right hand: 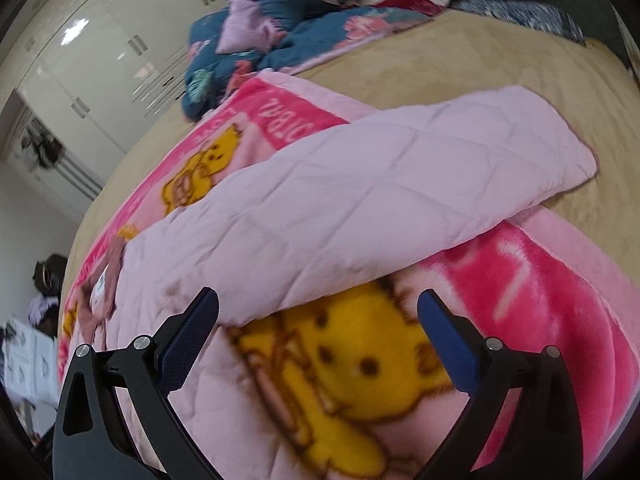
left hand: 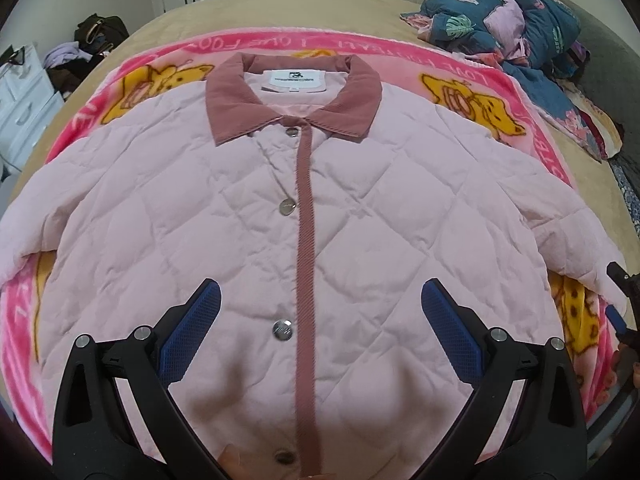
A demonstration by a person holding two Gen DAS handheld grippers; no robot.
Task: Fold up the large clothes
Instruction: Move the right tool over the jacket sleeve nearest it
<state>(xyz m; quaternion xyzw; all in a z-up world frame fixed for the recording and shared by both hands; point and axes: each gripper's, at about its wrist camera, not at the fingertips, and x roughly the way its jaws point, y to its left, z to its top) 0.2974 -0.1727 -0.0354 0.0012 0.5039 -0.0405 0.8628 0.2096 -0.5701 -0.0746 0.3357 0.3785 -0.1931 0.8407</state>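
A pale pink quilted jacket [left hand: 360, 208] with a dusty-rose collar and snap placket lies flat, front up and buttoned, on a pink cartoon blanket [left hand: 472, 92]. My left gripper [left hand: 320, 296] is open and empty above the jacket's lower front, over the placket. My right gripper [right hand: 318, 308] is open and empty at the jacket's right side, just below its outstretched right sleeve [right hand: 400, 172], over the blanket [right hand: 540, 280]. The right gripper also shows at the far right edge of the left wrist view [left hand: 622, 304].
The blanket lies on a beige bed [left hand: 280, 12]. A bundled blue floral quilt [left hand: 520, 12] sits at the bed's far right corner. White wardrobes [right hand: 80, 60] stand behind. White drawers [left hand: 20, 100] and a bag with clothes [left hand: 96, 36] are to the left.
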